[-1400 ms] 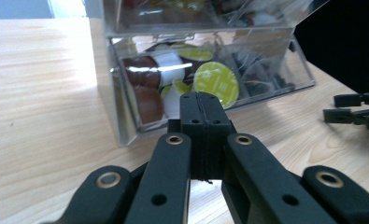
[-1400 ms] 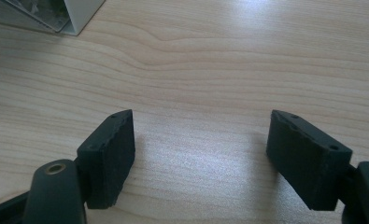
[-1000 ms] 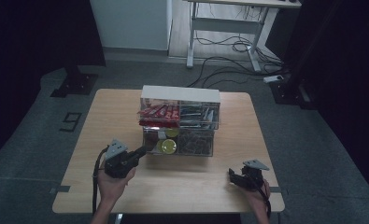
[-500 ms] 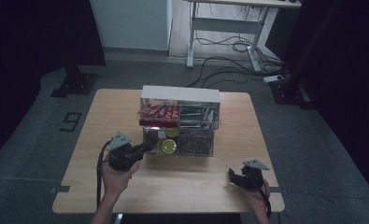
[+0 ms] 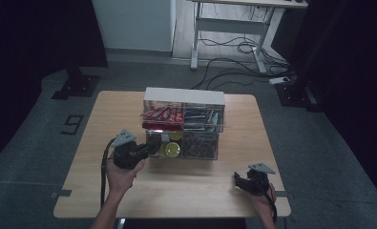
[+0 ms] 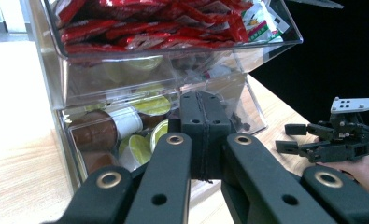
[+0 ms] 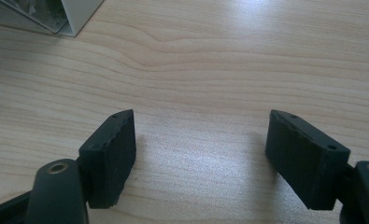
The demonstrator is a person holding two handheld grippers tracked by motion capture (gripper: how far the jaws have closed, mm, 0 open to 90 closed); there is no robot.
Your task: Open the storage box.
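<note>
Clear acrylic drawer organizer (image 5: 183,125) stands at the middle of the bench (image 5: 105,191), a little toward the far edge, with a white top and two tiers of see-through drawers. Its upper left drawer (image 6: 173,28) is packed with red sachets (image 6: 140,18); the lower left drawer (image 6: 121,135) beneath it holds small capsule cups (image 6: 140,144) with yellow-green and brown lids. In the high view the right-hand drawers hold darker, finer contents that I cannot make out.

The left gripper (image 5: 145,149) sits at the organizer's lower left front, just in front of the capsule drawer. In the left gripper view its fingers (image 6: 205,126) are pressed flat together with nothing between them, their tip right at the drawer's clear face; whether they touch it cannot be told.

The right gripper (image 5: 238,180) rests near the bench's near right corner, well apart from the organizer, in the person's hand. In the right gripper view its fingers (image 7: 109,154) are spread wide over bare wood, nothing between them, with a corner of the organizer at the upper left of that view.
</note>
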